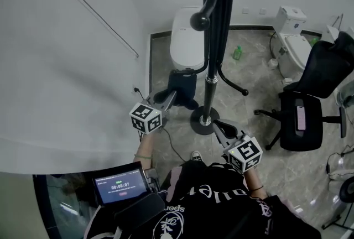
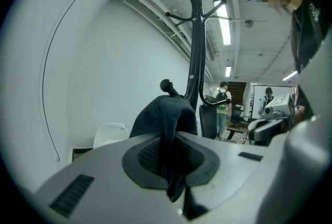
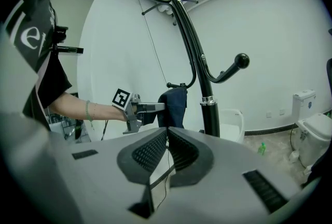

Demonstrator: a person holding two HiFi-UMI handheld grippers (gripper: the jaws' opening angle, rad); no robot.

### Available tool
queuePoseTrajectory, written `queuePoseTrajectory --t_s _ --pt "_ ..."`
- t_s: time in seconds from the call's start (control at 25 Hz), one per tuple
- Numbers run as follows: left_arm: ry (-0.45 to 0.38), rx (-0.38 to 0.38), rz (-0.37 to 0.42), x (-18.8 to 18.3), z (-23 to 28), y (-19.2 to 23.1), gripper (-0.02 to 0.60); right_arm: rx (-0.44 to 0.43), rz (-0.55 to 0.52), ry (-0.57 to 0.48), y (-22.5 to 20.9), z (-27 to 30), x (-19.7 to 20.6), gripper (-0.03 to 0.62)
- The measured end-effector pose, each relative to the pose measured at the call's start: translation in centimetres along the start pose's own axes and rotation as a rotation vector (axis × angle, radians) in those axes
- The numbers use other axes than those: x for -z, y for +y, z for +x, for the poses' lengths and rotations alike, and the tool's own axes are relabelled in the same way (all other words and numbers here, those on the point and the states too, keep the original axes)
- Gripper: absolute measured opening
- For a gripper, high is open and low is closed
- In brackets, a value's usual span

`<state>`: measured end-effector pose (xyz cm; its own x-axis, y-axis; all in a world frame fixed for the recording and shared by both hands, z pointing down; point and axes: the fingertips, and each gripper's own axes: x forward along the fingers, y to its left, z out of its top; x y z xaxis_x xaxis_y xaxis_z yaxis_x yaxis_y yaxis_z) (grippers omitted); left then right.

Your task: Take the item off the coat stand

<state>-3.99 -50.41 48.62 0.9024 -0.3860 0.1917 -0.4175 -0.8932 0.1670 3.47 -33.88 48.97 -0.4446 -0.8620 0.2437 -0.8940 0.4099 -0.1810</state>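
A black coat stand (image 1: 213, 55) rises from a round base on the marble floor. A dark blue cloth item (image 1: 185, 86) hangs on one of its low hooks. My left gripper (image 1: 170, 98) reaches in from the left and is shut on this cloth; in the left gripper view the fabric (image 2: 166, 114) runs down between the pads of my left gripper (image 2: 168, 161). The right gripper view shows the cloth (image 3: 176, 106) on the hook with the left gripper (image 3: 155, 107) clamped on its edge. My right gripper (image 1: 218, 124) hovers near the stand's base, shut and empty (image 3: 167, 148).
A white chair (image 1: 188, 39) stands behind the coat stand, against the wall. A toilet (image 1: 293, 39) and a black office chair (image 1: 310, 116) are at the right. A green bottle (image 1: 238, 53) sits on the floor. A small screen (image 1: 120, 183) hangs at the person's chest.
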Motion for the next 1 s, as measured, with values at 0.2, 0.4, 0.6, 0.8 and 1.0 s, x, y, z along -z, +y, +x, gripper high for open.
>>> queuePoseTrajectory --t_s 0.2,0.4,0.6,0.8,1.0 --pt "-0.062 -0.052 -0.007 -1.5 -2.2 0.2 0.018 -0.007 0.004 -0.001 -0.2 -0.5 0.1 0.023" --pt "-0.150 -0.129 -0.059 -3.0 -5.0 1.6 0.017 -0.010 0.003 -0.005 -0.4 -0.9 0.0 0.022" --pt "-0.154 -0.210 -0.039 -3.3 -7.4 2.2 0.017 -0.018 0.010 0.000 -0.9 -1.6 0.0 0.023" --pt "-0.141 -0.263 -0.044 -2.9 -9.1 1.7 0.017 -0.040 0.006 0.001 -1.1 -2.3 0.1 0.023" --pt "-0.148 -0.292 -0.074 -1.7 -10.7 -1.4 0.017 -0.075 -0.008 0.006 -0.8 -4.0 0.3 0.023"
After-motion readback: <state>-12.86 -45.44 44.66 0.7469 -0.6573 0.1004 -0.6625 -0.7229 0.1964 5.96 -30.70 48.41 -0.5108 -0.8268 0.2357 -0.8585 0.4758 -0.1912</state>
